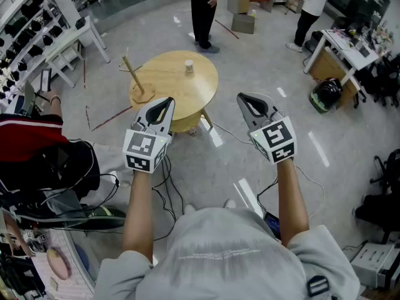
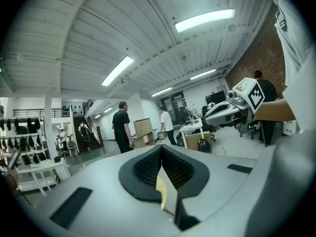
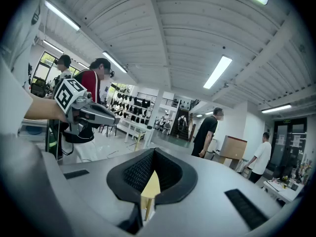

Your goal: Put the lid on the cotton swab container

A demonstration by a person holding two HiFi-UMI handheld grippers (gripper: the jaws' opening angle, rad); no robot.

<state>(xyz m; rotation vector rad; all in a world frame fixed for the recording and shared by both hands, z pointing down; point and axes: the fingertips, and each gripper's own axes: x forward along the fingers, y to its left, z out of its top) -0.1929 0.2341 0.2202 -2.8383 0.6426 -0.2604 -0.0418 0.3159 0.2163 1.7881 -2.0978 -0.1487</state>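
Note:
A small pale cotton swab container (image 1: 189, 66) stands on a round wooden table (image 1: 164, 90) ahead of me. I cannot make out a separate lid. My left gripper (image 1: 168, 101) and right gripper (image 1: 241, 97) are held up side by side, short of the table and well clear of the container. Both are shut with nothing between the jaws. In the left gripper view the left gripper (image 2: 161, 150) has its black pads pressed together and points across the room. The right gripper (image 3: 153, 154) looks the same in its own view.
A wooden rod on a stand (image 1: 135, 78) rises from the table's left side. Cables trail across the floor below the grippers. A person in red (image 1: 28, 144) sits at the left beside a white table (image 1: 65, 41). Other people, a cardboard box (image 1: 243, 22) and a desk (image 1: 347, 47) lie beyond.

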